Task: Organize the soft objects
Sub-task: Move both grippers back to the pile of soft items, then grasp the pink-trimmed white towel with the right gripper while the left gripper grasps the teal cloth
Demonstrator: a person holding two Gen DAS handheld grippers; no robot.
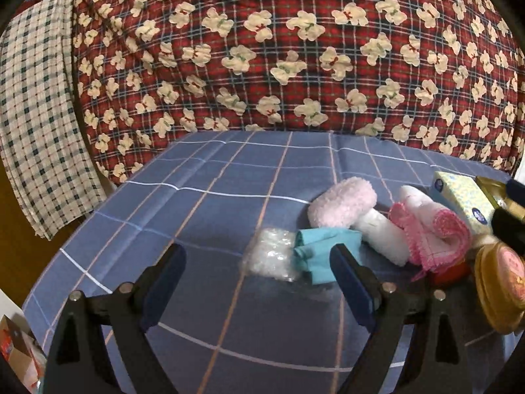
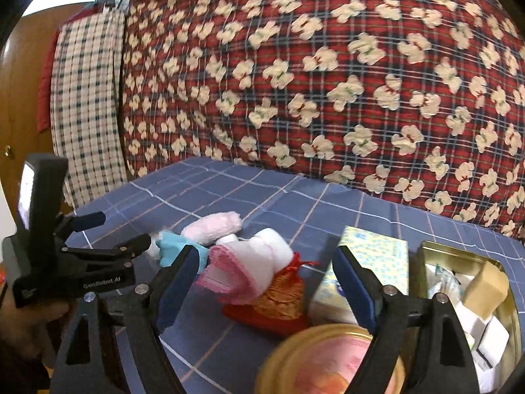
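On the blue checked cloth (image 1: 210, 203) lies a row of soft things: a clear crinkled plastic bag (image 1: 270, 256), a teal cloth (image 1: 325, 249), a fluffy pink roll (image 1: 343, 203), a white roll (image 1: 382, 234) and a pink-edged white cloth (image 1: 433, 234). My left gripper (image 1: 259, 272) is open just short of the bag and the teal cloth, holding nothing. My right gripper (image 2: 265, 282) is open and empty above a red and gold pouch (image 2: 280, 298), with the pink-edged cloth (image 2: 244, 267) just beyond. The left gripper (image 2: 119, 229) shows at the left of the right wrist view.
A yellow tissue box (image 2: 370, 259) stands by an open gold tin (image 2: 430, 252) holding several small packets. A round gold lid (image 2: 328, 358) lies at the front. A red bear-print quilt (image 1: 279, 49) rises behind, and a checked cloth (image 1: 36, 115) hangs at the left.
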